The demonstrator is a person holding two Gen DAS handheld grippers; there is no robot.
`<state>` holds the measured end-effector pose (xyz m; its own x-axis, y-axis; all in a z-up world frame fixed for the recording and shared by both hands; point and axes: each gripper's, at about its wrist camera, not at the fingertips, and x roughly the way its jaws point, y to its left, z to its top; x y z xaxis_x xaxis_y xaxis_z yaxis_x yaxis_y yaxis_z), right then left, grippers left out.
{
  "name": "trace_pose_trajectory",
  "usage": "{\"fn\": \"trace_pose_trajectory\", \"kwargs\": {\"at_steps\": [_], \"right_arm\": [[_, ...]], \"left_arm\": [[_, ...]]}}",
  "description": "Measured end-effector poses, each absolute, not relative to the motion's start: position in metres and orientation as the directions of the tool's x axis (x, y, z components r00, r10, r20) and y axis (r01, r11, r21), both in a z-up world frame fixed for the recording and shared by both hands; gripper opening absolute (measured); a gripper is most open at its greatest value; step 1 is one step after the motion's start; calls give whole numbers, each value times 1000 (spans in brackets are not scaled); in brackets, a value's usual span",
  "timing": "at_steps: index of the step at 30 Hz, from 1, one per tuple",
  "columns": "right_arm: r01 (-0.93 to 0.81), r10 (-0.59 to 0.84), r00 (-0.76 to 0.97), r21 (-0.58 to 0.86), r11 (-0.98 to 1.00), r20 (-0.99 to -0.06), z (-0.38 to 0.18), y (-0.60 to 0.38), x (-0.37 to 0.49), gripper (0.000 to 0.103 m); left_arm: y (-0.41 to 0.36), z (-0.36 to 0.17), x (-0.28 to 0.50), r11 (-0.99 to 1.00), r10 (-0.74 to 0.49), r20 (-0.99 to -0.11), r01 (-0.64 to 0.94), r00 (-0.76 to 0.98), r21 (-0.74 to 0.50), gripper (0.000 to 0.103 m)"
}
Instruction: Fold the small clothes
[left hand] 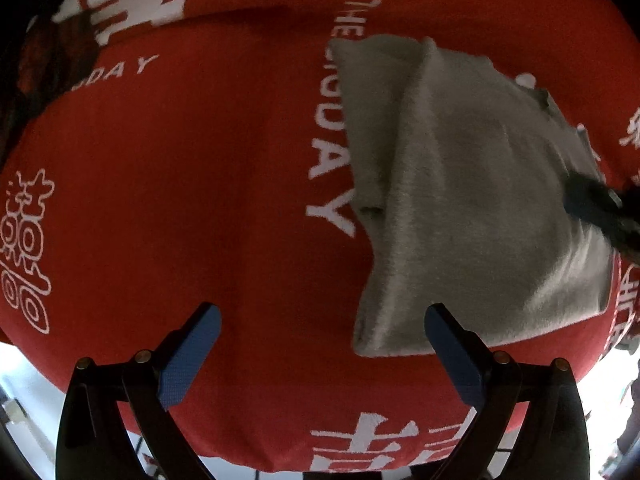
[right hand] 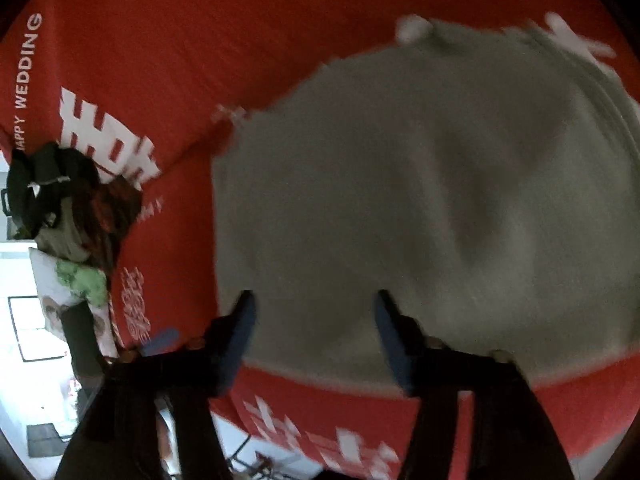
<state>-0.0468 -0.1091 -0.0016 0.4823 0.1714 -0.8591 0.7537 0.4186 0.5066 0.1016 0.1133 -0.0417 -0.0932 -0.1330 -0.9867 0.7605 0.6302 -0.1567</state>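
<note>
A grey garment (left hand: 460, 200), folded over on itself into a thick bundle, is laid on a red cloth (left hand: 180, 160) printed with white lettering and characters, which is spread over the work surface. In the left wrist view the garment is seen to the right of the printed word ending in "DAY", with one folded flap lying along its left edge and its lower corner reaching down close to the right finger of the left gripper (left hand: 320, 344). The jaws of the left gripper are held wide apart above the red cloth; nothing is caught between the blue pads (left hand: 192, 356), and only bare cloth is seen in the gap. At the right edge of the garment the dark tip of the right gripper (left hand: 600, 208) is seen over the fabric. In the right wrist view, which is blurred, the garment (right hand: 420, 200) fills most of the frame, and the right gripper (right hand: 316, 320) is set partly open over its near edge; the fingers (right hand: 240, 328) stand apart with grey fabric behind the gap, and no fabric is seen pinched between them. Left of the garment, at the cloth's edge, part of a person (right hand: 72, 248) is seen.
</note>
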Motion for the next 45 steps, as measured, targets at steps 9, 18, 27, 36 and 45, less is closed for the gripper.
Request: {"fn": "trace_pose_trajectory", "kwargs": {"at_steps": [9,18,27,36,45], "right_arm": [[731,160,450,465,499,-879,-39,-126,60,16],[642,163,362,372,671,-918,-39,-83,87,16],[705,262,430,502,501,-864,-26,-67,14,34],[733,331,530,618,284,-781,-35,-26,-75,44],[711,273,677,703,-3,-684,-66,-13,-132,45]], "left_arm": [[139,-52,135,693,-154,-985,701,-82,-167,102],[147,-54,148,714,-133,-989,686,-64,-141,102],[141,-45,142,693,-148,-987,705,-63,-149,102],[129,-44,123,673,-141,-985,721,-98,-168,102],[129,-43,132,684,-250,-949,659,-193,-314,102]]}}
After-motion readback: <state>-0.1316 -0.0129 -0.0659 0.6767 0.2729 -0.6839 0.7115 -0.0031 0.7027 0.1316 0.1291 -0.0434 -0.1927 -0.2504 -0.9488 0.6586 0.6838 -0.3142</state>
